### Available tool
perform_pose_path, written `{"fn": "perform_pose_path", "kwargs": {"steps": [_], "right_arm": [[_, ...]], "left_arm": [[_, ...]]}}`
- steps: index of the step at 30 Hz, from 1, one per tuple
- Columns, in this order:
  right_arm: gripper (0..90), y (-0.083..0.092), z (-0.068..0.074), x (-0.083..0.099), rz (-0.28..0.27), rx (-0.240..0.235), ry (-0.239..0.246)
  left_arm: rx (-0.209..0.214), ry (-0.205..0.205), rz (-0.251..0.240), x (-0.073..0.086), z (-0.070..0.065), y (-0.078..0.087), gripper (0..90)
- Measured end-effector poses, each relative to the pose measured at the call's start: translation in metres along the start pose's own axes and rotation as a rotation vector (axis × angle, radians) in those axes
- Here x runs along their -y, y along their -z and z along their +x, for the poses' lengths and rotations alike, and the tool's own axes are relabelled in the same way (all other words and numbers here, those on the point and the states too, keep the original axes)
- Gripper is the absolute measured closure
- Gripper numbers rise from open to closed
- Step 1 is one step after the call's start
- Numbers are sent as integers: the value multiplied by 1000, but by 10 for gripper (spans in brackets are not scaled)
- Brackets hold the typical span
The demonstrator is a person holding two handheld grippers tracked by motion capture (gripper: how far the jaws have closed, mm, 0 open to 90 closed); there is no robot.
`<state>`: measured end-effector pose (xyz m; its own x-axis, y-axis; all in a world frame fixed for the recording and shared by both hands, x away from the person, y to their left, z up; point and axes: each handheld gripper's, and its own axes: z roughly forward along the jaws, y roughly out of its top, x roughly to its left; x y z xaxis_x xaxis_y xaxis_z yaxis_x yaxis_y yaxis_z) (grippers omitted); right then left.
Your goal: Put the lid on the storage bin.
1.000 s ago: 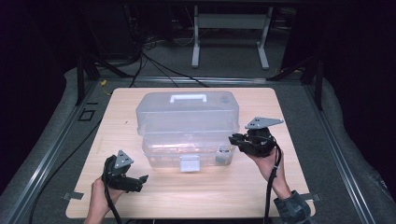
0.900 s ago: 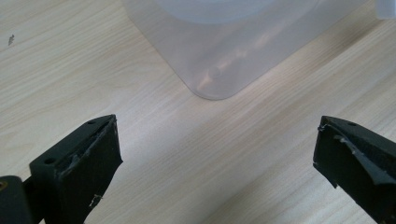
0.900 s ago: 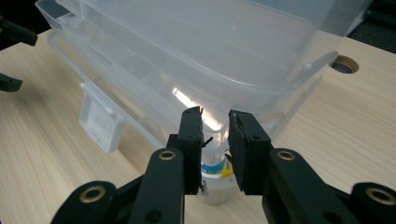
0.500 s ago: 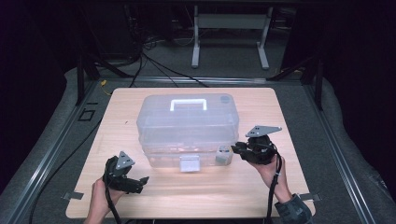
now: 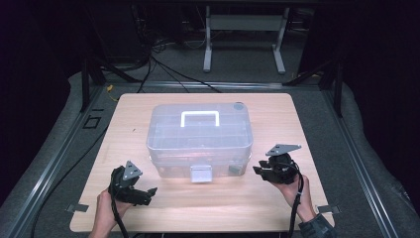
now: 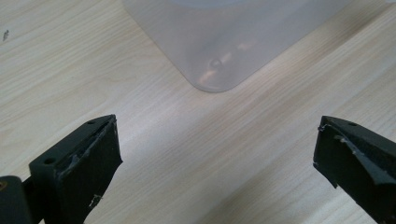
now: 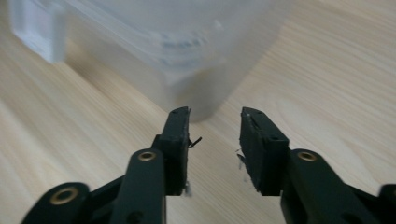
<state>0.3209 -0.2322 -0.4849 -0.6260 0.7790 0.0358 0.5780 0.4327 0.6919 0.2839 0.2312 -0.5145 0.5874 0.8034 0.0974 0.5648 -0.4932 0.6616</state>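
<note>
At the near edge of the wooden table (image 5: pixel 148 213), two hands are seen, each holding one black gripper. The left gripper (image 5: pixel 148 192) is held low beside the front left corner of the translucent storage box (image 5: pixel 198 144), its jaws spread wide with nothing between them; in the left gripper view, the box's rounded corner (image 6: pixel 217 70) lies ahead of the jaws, apart from them. The right gripper (image 5: pixel 258 170) is held just off the box's front right corner, pointed at it. Its jaws have just been opening and stand parted by a small gap with nothing gripped; the box corner (image 7: pixel 196 88) is seen close ahead of the tips.

One box is counted, standing at the table's middle, with one white handle (image 5: pixel 200 118) on its lid and one front latch (image 5: pixel 200 173).

The table is of pale wood grain and stands on grey flooring (image 5: pixel 366 144). Beyond it, cables (image 5: pixel 158 64) and a white stand (image 5: pixel 242 29) are seen in a dark room.
</note>
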Motion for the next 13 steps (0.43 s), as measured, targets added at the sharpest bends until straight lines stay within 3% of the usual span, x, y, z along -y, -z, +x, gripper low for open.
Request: {"fn": "perform_pose_path", "kwargs": {"steps": [5,7,8,9,10,13], "right_arm": [[497,-6,-13,19,46,43,-32],[408,-10,-18,26,48,29,-44],[348,-10,-18,27,86,86,-41],[300,-12,-20,28,99,86,-40],[260,-16,-22,30,72,43,-48],[158,-21,-25,32,87,64,-47]], "left_arm": [[-6,7,12,2,3,-4,5],[-7,10,19,3,4,-6,3],[-5,14,19,4,5,-7,2],[-6,19,19,4,5,-7,2],[-8,15,23,4,7,-8,2],[-6,25,26,5,8,-11,2]]}}
